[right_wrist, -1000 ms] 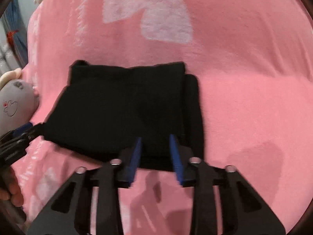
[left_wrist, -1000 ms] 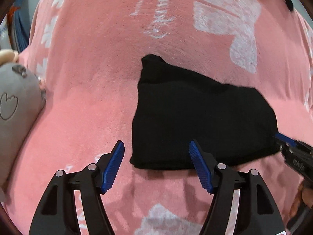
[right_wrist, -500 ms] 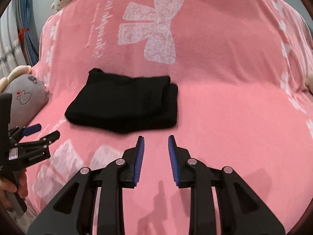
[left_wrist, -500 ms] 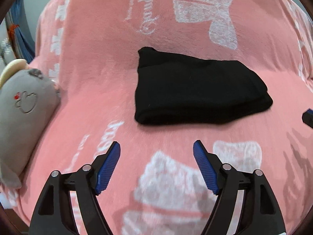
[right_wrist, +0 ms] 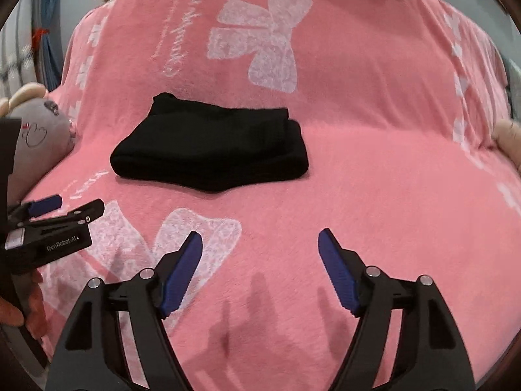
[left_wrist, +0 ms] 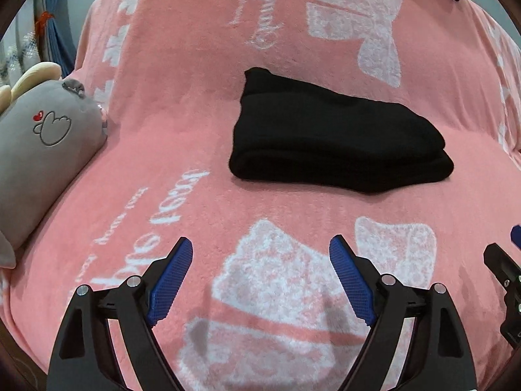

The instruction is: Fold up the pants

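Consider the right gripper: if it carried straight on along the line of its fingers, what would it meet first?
Most likely the pink fleece blanket, just short of the folded black pants. The right gripper has nothing between its opening jaws and tilts down, and the pants lie ahead and left. Depth is hard to judge.

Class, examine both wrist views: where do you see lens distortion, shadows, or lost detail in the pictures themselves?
Left wrist view: fisheye bulges the pink blanket, dark corners; the black folded pants show hardly any texture. Right wrist view: same curvature; soft shadows on the blanket near the right gripper, jaws opening, nothing between them.
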`<state>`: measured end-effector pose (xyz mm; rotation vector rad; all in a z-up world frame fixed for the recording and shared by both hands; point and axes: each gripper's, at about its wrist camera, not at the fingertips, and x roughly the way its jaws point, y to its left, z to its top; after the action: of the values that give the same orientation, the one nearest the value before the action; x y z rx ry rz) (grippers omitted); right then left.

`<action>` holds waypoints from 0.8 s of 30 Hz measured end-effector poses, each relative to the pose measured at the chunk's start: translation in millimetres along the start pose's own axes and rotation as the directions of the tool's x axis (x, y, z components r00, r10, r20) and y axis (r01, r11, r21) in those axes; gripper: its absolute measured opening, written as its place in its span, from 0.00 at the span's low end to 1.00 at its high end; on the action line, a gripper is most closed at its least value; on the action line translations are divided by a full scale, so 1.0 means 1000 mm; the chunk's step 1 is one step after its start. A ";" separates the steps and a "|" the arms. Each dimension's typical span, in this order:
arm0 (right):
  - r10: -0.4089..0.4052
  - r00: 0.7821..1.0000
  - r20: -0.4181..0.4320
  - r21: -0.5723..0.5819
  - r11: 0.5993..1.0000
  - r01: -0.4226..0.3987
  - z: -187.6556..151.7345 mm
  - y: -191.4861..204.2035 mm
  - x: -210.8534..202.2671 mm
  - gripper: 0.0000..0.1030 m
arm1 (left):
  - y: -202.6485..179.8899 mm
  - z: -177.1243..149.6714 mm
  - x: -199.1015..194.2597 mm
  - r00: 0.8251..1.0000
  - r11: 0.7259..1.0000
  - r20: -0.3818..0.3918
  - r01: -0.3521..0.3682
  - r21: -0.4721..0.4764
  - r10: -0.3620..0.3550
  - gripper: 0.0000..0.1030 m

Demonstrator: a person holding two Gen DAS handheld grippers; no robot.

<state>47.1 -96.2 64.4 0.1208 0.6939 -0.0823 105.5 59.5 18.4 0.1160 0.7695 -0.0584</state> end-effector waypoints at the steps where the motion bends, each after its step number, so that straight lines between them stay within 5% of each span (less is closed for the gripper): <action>1: -0.003 1.000 -0.007 0.010 1.000 0.003 -0.001 -0.001 0.002 0.70 | 0.000 -0.001 0.001 1.000 1.000 -0.002 0.005 0.000 -0.005 0.81; 24: -0.023 0.997 -0.074 0.063 0.998 0.027 -0.020 -0.013 0.028 0.72 | -0.013 -0.016 0.017 0.999 1.000 -0.034 0.029 0.011 -0.029 0.81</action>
<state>54.2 -107.1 30.7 0.1769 0.7667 -0.1245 105.1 48.7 -5.8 0.1168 0.8052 -0.0884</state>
